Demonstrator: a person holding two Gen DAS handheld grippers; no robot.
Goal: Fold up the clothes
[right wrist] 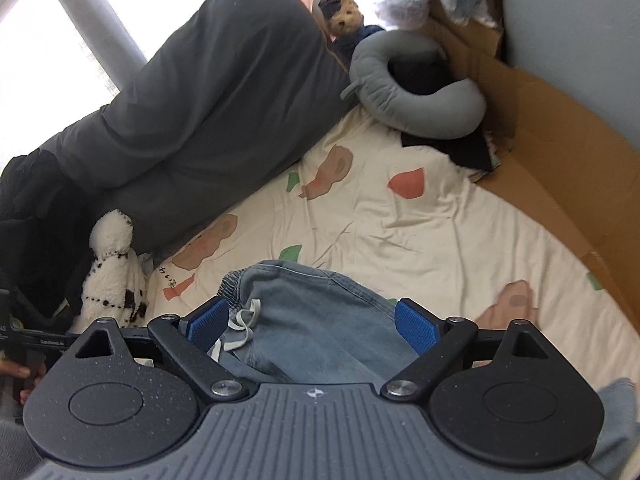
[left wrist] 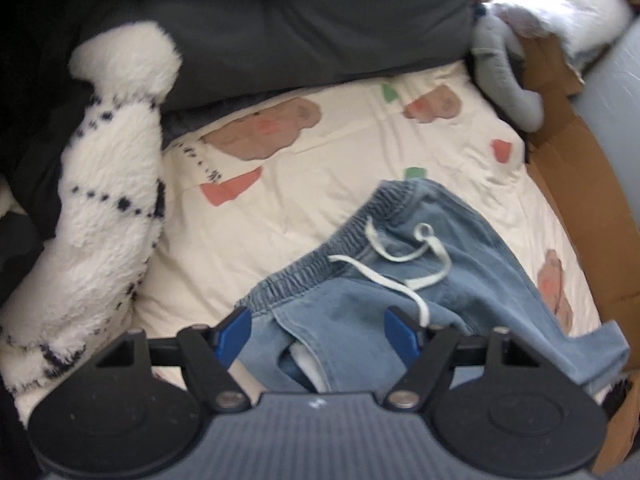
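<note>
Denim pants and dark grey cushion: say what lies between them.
Right wrist view: only printed cream sheet lies between the denim pants and the dark grey cushion; no garment there.

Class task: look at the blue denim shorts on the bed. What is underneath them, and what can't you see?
The denim shorts lie on a cream patterned bedsheet, which shows all around them. The sheet directly beneath, and anything else there, is covered by the fabric.
</note>
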